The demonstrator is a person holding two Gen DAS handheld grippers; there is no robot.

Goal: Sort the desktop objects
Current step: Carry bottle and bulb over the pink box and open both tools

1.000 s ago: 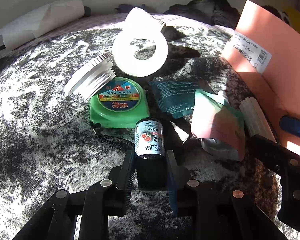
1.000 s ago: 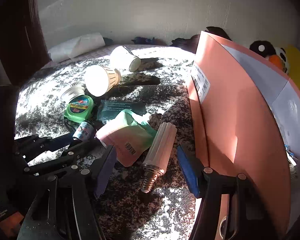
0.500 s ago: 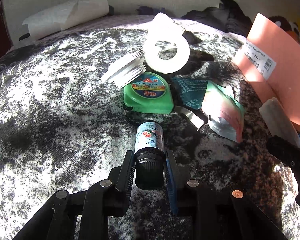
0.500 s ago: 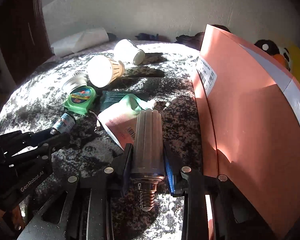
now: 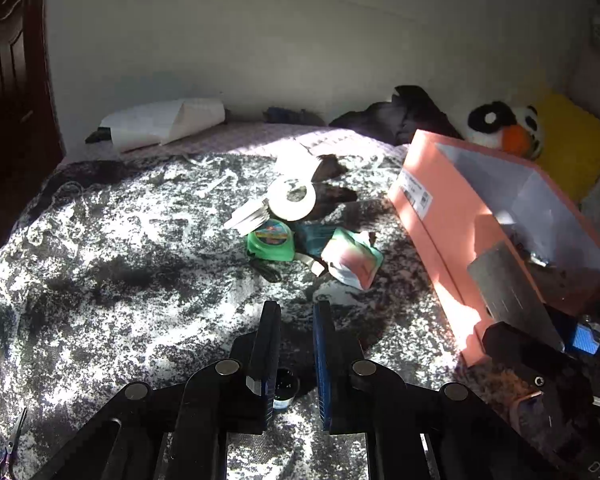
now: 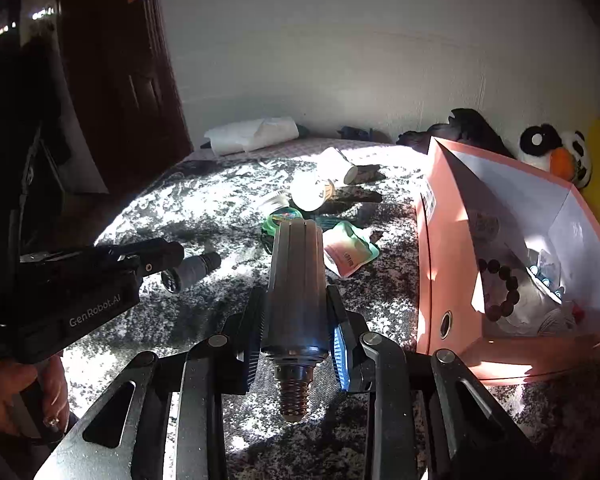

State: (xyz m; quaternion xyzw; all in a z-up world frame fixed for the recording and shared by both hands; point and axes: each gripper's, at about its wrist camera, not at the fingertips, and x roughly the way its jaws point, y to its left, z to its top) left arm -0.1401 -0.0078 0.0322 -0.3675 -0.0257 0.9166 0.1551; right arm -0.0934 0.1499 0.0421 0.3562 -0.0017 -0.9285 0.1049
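Observation:
My left gripper [image 5: 296, 308] is raised over the mottled grey blanket [image 5: 120, 280], shut on a small dark labelled bottle [image 5: 286, 390]. Only the bottle's end shows, low between the fingers. In the right wrist view the same bottle [image 6: 192, 270] pokes out of the left gripper [image 6: 168, 256]. My right gripper [image 6: 296, 292] is shut on a long fluted lamp bulb [image 6: 296, 280], its screw base towards the camera, held in the air left of the open pink box [image 6: 440, 260].
A green tape measure [image 5: 272, 242], a teal packet [image 5: 314, 236], a pink-green pouch [image 5: 354, 260], a ribbed white cap [image 5: 248, 214] and two white bulbs [image 5: 292, 198] lie mid-blanket. The box holds a bead bracelet [image 6: 500, 292]. A plush penguin [image 5: 504, 128] sits behind it.
Both grippers have risen and drawn back from the pile, carrying the bottle and the lamp bulb off the blanket. The bottle now sits lower between the left fingers.

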